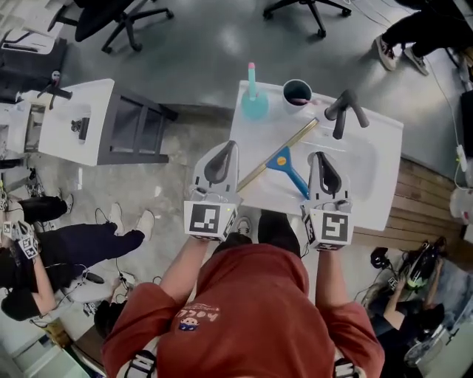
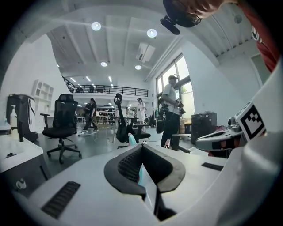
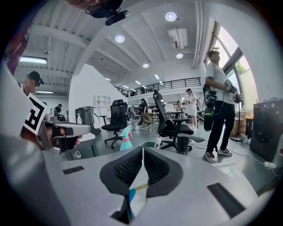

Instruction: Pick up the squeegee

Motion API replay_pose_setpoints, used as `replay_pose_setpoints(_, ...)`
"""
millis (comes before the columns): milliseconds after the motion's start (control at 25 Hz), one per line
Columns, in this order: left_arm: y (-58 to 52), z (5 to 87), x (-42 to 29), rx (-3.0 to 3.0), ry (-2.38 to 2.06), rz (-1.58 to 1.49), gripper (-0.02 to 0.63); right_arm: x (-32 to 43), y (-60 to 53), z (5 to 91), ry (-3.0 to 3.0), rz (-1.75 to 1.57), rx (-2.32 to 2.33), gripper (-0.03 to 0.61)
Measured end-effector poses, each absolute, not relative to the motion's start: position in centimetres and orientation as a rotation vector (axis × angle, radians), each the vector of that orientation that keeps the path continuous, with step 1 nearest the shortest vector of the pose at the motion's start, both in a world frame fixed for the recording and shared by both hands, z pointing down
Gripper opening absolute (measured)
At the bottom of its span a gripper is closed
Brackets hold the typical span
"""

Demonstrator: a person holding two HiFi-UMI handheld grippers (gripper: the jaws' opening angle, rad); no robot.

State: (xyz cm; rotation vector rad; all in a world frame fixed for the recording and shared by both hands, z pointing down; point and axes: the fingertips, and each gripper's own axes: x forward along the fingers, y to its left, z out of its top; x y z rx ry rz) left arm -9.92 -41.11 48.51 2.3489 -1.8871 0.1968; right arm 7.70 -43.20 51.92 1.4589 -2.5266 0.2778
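Note:
The squeegee (image 1: pixel 284 159), with a blue handle and a long yellowish blade bar, lies aslant on the white counter (image 1: pixel 373 192). My left gripper (image 1: pixel 230 146) hovers over the counter's near left edge, beside the blade's lower end, jaws shut and empty. My right gripper (image 1: pixel 317 156) hangs just right of the blue handle, pads together with nothing between them. In the right gripper view the blue handle (image 3: pixel 131 199) shows below the closed jaws (image 3: pixel 142 150). The left gripper view looks past its closed jaws (image 2: pixel 142 146) toward a teal bottle (image 2: pixel 132 140).
At the counter's far edge stand the teal bottle (image 1: pixel 254 102), a dark cup (image 1: pixel 297 94) and a black faucet (image 1: pixel 344 112). Another white table (image 1: pixel 74 122) is on the left. People sit on the floor at left (image 1: pixel 44 251) and right (image 1: pixel 403 295). Office chairs (image 1: pixel 122 18) stand beyond.

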Motion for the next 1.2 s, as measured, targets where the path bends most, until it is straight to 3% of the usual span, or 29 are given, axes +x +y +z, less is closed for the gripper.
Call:
replay_pose_setpoints(520, -40.0, 54.6, -9.3, 2.252, -1.817, 0.298, 0.017, 4.6, -40.3, 62.2, -2.446, 0.445, 1.067, 0.142)
replay_pose_setpoints(1200, -39.7, 59.8, -7.2, 2.163, -1.735, 0.352, 0.017, 4.2, -38.4, 69.3, -2.379, 0.409, 0.797, 0.184)
